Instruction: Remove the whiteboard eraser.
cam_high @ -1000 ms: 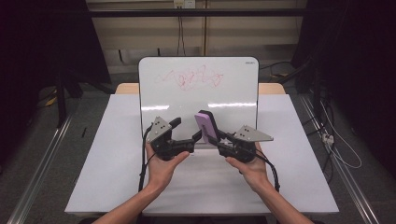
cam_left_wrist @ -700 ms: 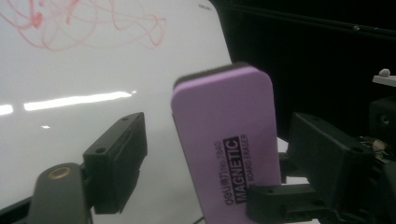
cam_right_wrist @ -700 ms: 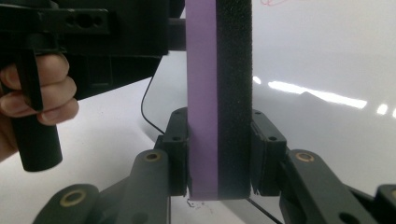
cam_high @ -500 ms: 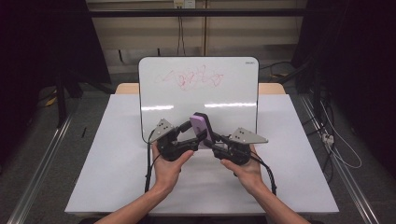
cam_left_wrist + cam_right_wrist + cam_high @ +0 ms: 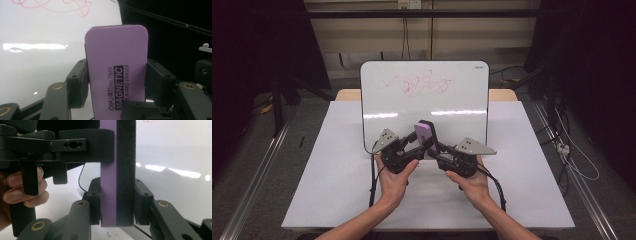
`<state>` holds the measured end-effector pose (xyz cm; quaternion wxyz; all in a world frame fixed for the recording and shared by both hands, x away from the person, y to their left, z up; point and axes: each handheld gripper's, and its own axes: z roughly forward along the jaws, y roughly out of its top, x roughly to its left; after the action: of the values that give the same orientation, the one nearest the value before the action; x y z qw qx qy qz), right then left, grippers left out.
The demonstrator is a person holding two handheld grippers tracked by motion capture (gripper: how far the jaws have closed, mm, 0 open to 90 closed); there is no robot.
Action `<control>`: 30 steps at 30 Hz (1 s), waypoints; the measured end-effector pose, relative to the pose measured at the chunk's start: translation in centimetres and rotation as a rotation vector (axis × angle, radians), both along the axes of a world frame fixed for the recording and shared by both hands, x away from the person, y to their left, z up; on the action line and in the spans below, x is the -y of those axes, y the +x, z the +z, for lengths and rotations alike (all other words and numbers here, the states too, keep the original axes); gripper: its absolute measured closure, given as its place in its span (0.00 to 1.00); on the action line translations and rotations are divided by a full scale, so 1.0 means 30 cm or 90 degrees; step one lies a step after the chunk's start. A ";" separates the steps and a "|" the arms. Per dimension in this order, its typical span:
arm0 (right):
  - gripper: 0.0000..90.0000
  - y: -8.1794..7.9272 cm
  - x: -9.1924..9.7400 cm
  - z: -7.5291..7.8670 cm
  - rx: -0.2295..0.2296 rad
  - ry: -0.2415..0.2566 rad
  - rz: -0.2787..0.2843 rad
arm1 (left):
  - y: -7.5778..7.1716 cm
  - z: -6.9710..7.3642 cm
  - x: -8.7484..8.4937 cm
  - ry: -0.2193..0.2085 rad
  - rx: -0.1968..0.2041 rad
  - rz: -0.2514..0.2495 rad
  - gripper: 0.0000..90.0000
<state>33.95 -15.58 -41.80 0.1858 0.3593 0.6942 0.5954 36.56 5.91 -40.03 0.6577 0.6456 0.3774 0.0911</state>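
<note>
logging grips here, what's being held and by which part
The purple eraser: left hand-held gripper clamps its long edges, right hand-held gripper its purple face and black felt.

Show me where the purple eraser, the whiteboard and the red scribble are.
purple eraser (image 5: 116,62), left gripper view, its printed purple face.
whiteboard (image 5: 462,95), high view, bare white surface.
red scribble (image 5: 419,82), high view, middle of the marks.

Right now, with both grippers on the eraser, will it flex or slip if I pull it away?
The eraser looks rigid: its purple shell stays straight in both grips. The black felt probably grips well; the smooth purple face may slide.
</note>
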 end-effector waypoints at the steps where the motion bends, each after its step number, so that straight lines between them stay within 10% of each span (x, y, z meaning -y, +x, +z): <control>1: 0.67 0.002 0.001 -0.003 -0.010 -0.003 0.008 | 0.002 0.001 0.001 0.005 -0.002 -0.001 0.45; 19: 0.12 -0.004 0.051 0.004 -0.036 -0.066 -0.015 | 0.030 0.033 -0.070 0.048 0.026 0.024 0.45; 24: 0.08 -0.006 0.096 0.001 -0.035 -0.091 -0.049 | 0.039 0.037 -0.099 0.050 0.022 0.024 0.45; 30: 0.04 -0.029 0.157 0.005 -0.026 -0.091 -0.086 | 0.037 0.055 -0.133 0.115 0.038 0.027 0.45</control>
<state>33.08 -20.30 -41.64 0.2362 0.4031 0.7128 0.5231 37.66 9.89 -38.37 0.6054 0.6912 0.3616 0.1580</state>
